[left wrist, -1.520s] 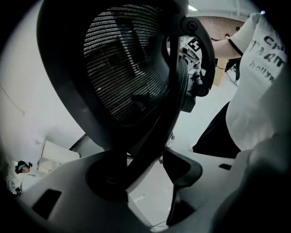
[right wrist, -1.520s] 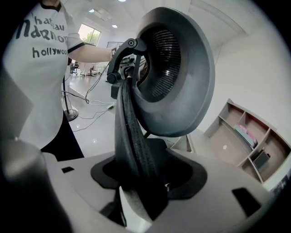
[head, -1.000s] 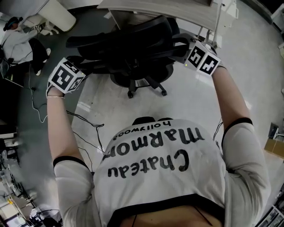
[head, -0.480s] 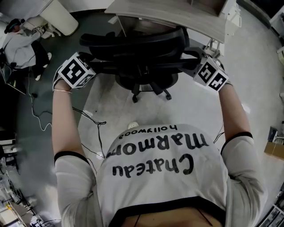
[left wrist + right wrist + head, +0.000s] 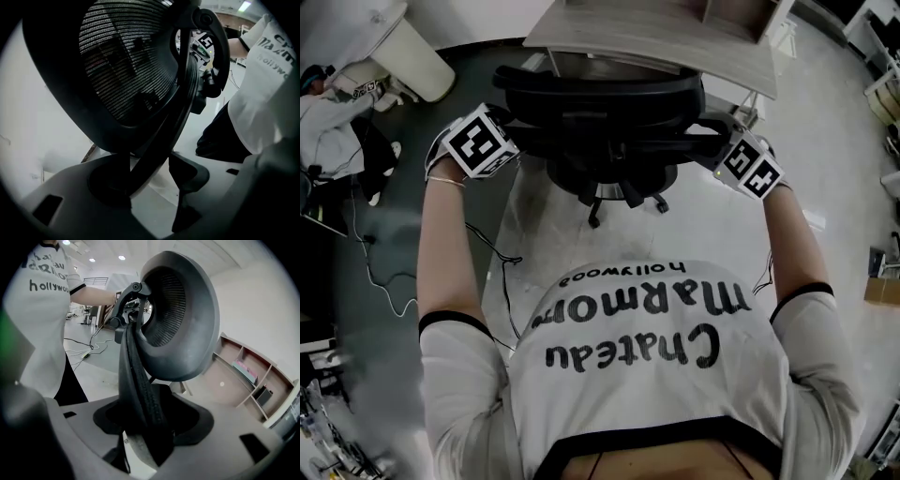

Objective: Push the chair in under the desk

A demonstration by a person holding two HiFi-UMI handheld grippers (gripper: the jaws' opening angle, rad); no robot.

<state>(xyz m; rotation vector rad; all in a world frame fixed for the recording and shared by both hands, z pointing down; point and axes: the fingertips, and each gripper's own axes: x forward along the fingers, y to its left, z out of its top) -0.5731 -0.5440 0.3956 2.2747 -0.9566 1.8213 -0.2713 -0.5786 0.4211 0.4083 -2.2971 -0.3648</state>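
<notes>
Head view: an office chair (image 5: 600, 103) with a black mesh back is seen from above, right at the near edge of a pale wooden surface (image 5: 675, 37). The top of its backrest lies just beside that edge, and the part of the chair beyond the backrest is hidden under the surface. Its wheeled base (image 5: 623, 192) is seen on the pale floor (image 5: 825, 122), on the near side of the backrest.

The backrest is held at both sides. The left claw (image 5: 508, 142) is set on its left rim and the right claw (image 5: 722, 155) on its right rim, each with a black-and-white marker cube on top.

In the left gripper view, the dark rim of the chair (image 5: 140, 84) is seen between the two pads of the left claw (image 5: 147, 176). The claw is spread wide and pinches the rim: one pad is pressed by it and the tip of the other pad is met by it.

In the right gripper view, the edge of the chair (image 5: 136, 376) is gripped tight by the right claw (image 5: 152, 420), with a pad on each side.

A white shirt with black letters (image 5: 637, 347) is worn by the person. Thin black cables (image 5: 502, 262) are seen on the floor by the left arm. Wooden shelves (image 5: 243, 366) are seen behind the chair in the right gripper view.
</notes>
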